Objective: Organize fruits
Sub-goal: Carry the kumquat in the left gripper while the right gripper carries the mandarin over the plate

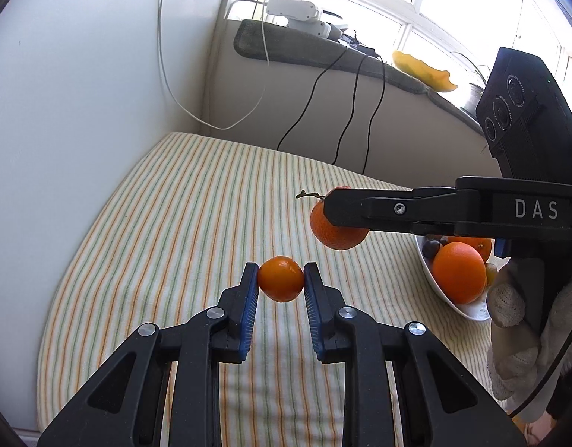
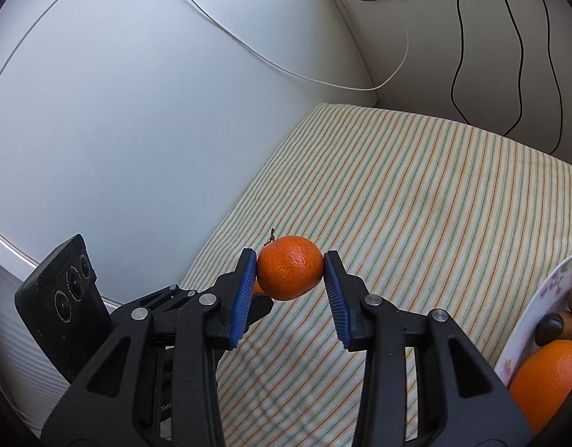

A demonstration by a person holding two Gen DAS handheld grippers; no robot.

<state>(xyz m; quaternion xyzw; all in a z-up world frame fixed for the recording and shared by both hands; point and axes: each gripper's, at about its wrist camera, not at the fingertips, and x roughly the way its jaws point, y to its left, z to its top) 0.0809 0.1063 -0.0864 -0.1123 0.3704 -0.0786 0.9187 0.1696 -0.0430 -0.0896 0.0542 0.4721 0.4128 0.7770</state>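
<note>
You have a small smooth orange citrus fruit (image 1: pixel 281 278) clamped in your left claw (image 1: pixel 281 283) and a stemmed, dimpled orange mandarin (image 2: pixel 289 267) gripped in your right claw (image 2: pixel 290 273), both held clear above the striped cloth tabletop (image 2: pixel 416 193). The white floral-patterned bowl (image 2: pixel 524 320) already holds a large orange (image 1: pixel 459 272) and some small dark fruits, so I judge these two are what is left to place. The bowl is cut off at the frame edge, so its full contents stay hidden from you.

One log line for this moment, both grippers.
left gripper: shut on small orange | right gripper: shut on stemmed orange | bowl: right

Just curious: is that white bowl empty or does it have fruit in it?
It has fruit: the bowl holds an orange and small dark fruits.
</note>
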